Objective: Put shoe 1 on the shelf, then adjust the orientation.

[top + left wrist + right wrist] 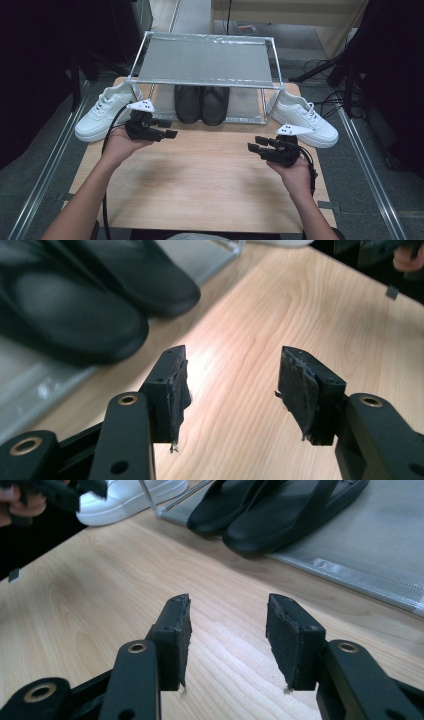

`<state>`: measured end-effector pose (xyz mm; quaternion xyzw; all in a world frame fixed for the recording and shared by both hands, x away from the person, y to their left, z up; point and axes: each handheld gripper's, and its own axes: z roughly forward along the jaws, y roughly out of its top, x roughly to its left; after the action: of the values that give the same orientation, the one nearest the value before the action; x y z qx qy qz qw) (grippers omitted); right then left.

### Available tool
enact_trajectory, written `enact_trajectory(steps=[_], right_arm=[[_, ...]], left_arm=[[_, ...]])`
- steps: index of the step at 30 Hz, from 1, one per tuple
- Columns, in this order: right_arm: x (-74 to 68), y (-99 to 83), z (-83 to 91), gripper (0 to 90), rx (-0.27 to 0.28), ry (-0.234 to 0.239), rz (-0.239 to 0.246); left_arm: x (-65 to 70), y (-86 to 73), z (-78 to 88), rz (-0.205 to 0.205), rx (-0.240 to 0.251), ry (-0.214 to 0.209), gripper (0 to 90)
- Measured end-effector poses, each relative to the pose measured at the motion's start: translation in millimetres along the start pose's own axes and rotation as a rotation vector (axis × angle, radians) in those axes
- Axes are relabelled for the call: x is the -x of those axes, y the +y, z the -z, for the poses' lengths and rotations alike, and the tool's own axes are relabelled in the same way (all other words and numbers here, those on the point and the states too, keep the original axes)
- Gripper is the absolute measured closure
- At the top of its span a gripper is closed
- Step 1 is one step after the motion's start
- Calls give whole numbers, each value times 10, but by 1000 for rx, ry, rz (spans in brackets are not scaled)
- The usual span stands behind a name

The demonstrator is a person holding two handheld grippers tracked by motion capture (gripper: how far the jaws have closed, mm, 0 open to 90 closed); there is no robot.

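Pale woodgrain table [200, 170]: left gripper [167, 134] and right gripper [256, 145] gape empty near smooth black slippers [201, 104].

High view: fixed above person's side, faces forward and down over whole table [200, 175]; left gripper view: low, close to tabletop, faces black slippers [75, 305]; right gripper view: low, close, faces same slippers from opposite side; all three share slippers and tabletop.

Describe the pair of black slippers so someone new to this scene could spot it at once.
Start at the metal-framed rack standing at the far end of the wooden table. On its bottom shelf, under the grey mesh top, the black slippers sit side by side. The white sneakers flanking the rack stand outside it; the slippers alone are black.
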<state>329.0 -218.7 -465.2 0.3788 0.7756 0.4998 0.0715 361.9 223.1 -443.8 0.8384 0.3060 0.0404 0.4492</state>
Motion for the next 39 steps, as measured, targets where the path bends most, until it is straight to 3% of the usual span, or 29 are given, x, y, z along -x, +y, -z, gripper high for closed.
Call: enact_trajectory(steps=[6, 16, 26, 30, 36, 39], right_arm=[[-8, -7, -33, 541, -25, -8, 9], [-5, -10, -25, 541, -26, -31, 15], [-32, -22, -29, 485, -42, -44, 29], [-31, -35, -38, 484, -53, -48, 37], [-39, -41, -53, 483, -60, -54, 42], [-38, -52, -42, 483, -64, -60, 43]], left_arm=[[-46, -115, 121, 25, 17, 3, 457], [-206, -174, 196, 87, 1, 27, 470], [-529, -371, 473, 173, 35, 122, 462], [-632, -442, 603, 183, 30, 180, 463], [-776, -557, 757, 215, 53, 222, 465], [-870, -651, 802, 217, 44, 270, 467]])
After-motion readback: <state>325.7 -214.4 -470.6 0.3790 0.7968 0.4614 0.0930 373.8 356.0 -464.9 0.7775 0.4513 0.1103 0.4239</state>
